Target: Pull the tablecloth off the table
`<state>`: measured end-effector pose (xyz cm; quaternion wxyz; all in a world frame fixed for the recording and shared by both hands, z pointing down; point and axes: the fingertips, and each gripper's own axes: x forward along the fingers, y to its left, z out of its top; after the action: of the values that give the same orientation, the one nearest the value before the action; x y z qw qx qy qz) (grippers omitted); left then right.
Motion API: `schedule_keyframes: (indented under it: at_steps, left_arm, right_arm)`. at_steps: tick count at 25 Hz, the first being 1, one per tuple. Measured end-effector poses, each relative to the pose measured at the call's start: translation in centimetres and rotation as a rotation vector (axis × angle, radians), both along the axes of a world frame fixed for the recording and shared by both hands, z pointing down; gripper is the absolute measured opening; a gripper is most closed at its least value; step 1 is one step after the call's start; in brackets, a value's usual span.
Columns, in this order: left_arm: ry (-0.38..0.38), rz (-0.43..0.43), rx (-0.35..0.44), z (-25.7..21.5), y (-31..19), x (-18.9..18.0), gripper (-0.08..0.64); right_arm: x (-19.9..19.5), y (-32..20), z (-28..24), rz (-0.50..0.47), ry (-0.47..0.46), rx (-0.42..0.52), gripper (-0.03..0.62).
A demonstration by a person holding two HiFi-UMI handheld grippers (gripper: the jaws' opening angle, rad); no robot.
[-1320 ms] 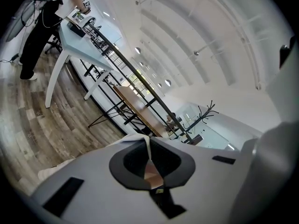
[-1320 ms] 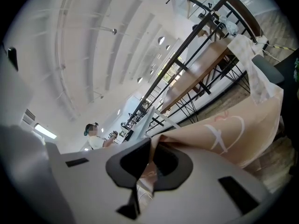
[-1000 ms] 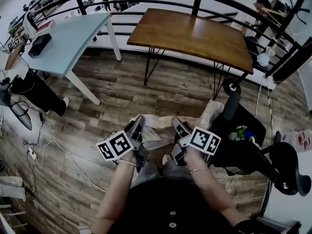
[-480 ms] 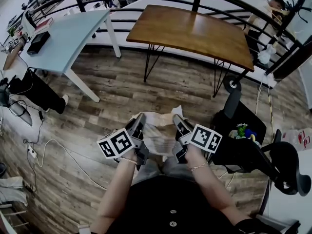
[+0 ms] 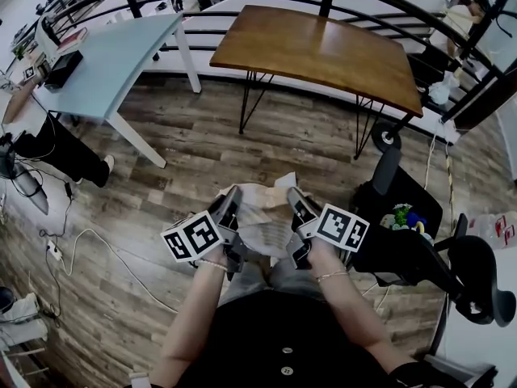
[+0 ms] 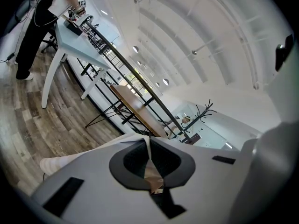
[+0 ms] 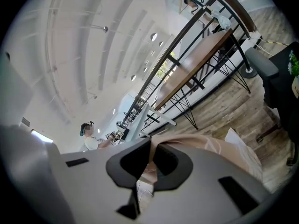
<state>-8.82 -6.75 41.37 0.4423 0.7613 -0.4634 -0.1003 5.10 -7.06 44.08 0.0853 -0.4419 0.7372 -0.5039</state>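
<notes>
Plainly, in the head view the counter [image 5: 323, 51] stands at the far side of the room with its wooden top bare. The cloth [image 5: 260, 217] hangs bunched close to the person's lap, strung between the left gripper [image 5: 232, 203] and the right gripper [image 5: 294, 203]. It is above the floor [image 5: 266, 148] and well apart from the counter. From that I judge the pull itself done. At most, what is left is to set the cloth down or fold it. No writing can be read in this view: the cubes on the grippers bear black-and-white square markers, not words. In the left gripper view the left gripper [image 6: 149, 164] has its jaws pressed together on a thin fold of the cloth [image 6: 150, 171]. The counter [image 6: 133, 107] is far beyond, with nothing draped from it, and no label shows. In the right gripper view the right gripper [image 7: 150, 164] has its jaws closed tight on the cloth [image 7: 210, 146], which spreads off to the right over the floor. The counter [image 7: 201, 64] shows beyond it with no cloth over its edge, and no print is legible.
</notes>
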Motion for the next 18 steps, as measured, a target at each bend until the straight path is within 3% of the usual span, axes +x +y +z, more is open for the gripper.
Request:
schedule_keyframes:
  at_steps: [18]
  left_arm:
    - [-0.002, -0.011, -0.006, 0.02, -0.31, -0.04, 0.015]
  right_arm:
    - [-0.18, -0.37, -0.07, -0.027, -0.002, 0.007, 0.031]
